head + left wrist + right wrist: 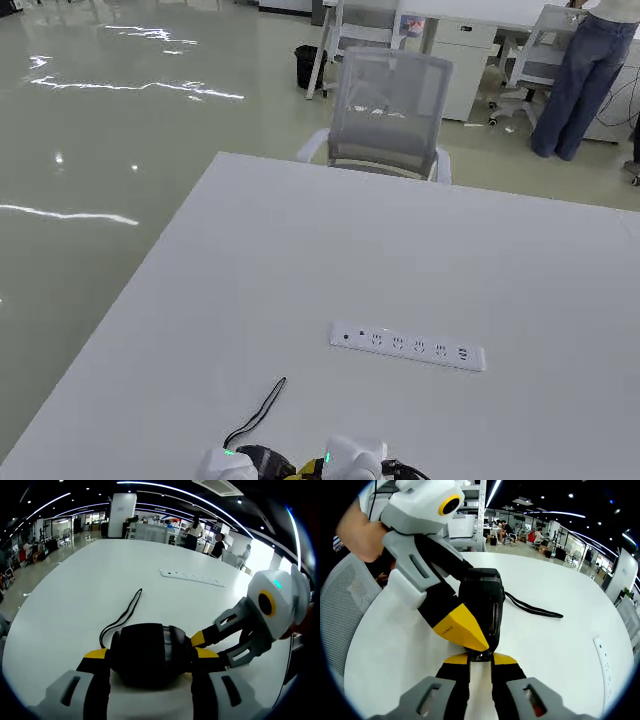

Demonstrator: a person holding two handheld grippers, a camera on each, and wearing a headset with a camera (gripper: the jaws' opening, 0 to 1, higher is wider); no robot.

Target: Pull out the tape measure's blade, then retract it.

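Expect a hard, smooth, weighty tape measure, clamped across its case by the left gripper at low centre of the left gripper view, over the table. Take the thin, springy blade by its tip at the case's mouth, pinched there, jaws narrow, by the right gripper

White bench with a white power strip lying flat on it, grey mesh office chair at its far edge, glossy floor beyond — black bin, person in jeans far right
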